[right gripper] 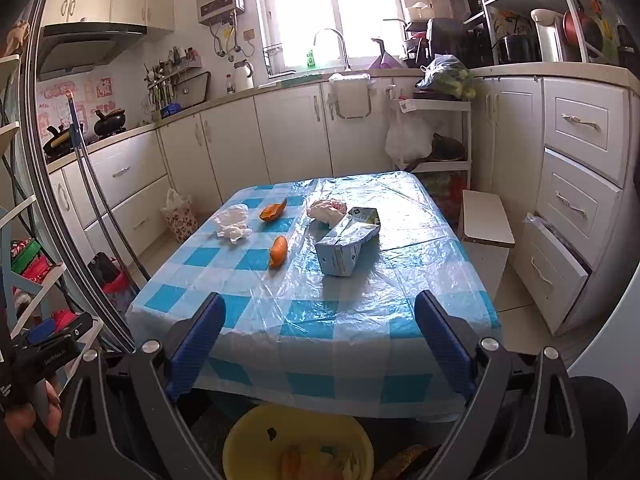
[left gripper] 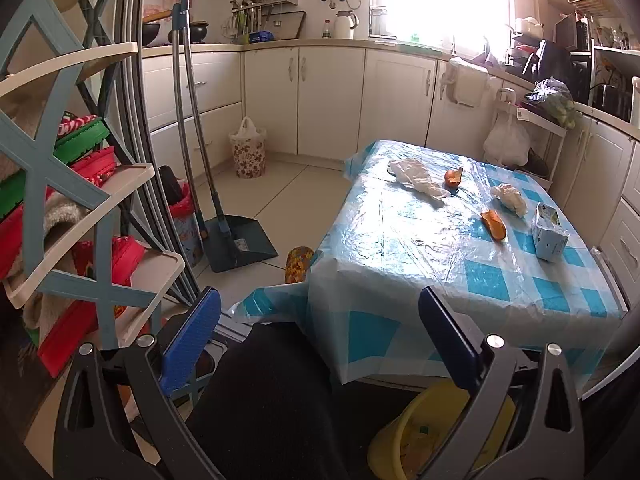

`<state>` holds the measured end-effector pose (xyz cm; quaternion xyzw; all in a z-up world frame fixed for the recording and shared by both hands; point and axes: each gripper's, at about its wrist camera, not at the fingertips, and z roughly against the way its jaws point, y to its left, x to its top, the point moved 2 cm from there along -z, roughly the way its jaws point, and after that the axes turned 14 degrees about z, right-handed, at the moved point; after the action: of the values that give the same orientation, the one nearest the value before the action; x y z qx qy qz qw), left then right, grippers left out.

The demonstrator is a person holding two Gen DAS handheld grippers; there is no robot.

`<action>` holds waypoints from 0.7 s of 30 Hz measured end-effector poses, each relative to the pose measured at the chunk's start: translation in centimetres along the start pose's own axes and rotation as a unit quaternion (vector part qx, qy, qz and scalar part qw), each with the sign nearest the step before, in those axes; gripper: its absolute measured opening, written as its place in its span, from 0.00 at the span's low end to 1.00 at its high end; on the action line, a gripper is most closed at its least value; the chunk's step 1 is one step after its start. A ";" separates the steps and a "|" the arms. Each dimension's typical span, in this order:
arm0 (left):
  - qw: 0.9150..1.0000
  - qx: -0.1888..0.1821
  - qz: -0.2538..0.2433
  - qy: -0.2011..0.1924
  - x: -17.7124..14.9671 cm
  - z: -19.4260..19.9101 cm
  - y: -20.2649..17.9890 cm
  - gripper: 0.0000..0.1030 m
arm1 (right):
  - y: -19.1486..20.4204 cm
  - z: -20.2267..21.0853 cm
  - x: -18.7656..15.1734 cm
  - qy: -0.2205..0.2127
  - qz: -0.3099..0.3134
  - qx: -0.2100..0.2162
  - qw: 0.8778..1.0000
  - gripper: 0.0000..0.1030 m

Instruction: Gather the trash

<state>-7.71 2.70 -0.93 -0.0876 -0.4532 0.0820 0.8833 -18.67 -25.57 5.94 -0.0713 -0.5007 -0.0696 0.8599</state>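
Trash is seen scattered across the table covered in a blue-and-white checked plastic cloth point(right gripper: 320, 320): a crushed pale-blue drink carton point(right gripper: 347, 245), two curled orange peel pieces point(right gripper: 278, 251) point(right gripper: 273, 211), a crumpled white tissue point(right gripper: 234, 223) and a second wad of white-and-pink paper point(right gripper: 327, 209). A round yellow plastic basin point(right gripper: 248, 440) is kept low at the near table edge, just below the grippers, with scraps already lying in it; it is judged to serve as the collection bin, placed so that items can be dropped straight down.

The right gripper point(right gripper: 320, 344) is held with its blue pads spread wide, nothing between them and nothing touched; it is aimed along the table toward the carton. The left gripper point(left gripper: 320, 336) is likewise fully spread and empty, held off the table's near corner, above a dark-clothed leg point(left gripper: 264, 400).
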 end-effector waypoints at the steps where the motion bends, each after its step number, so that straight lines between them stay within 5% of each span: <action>1: 1.000 0.000 0.000 0.000 0.0 0.0 0.0 0.93 | 0.0 0.0 0.0 0.001 0.000 0.000 1.000 0.89; 21: 1.000 0.000 -0.002 0.000 0.0 0.0 0.0 0.93 | 0.1 0.1 -0.1 0.007 0.010 0.002 1.000 0.90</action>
<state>-7.71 2.66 -0.96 -0.0864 -0.4533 0.0807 0.8835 -18.83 -25.42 5.86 -0.0742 -0.4943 -0.0601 0.8640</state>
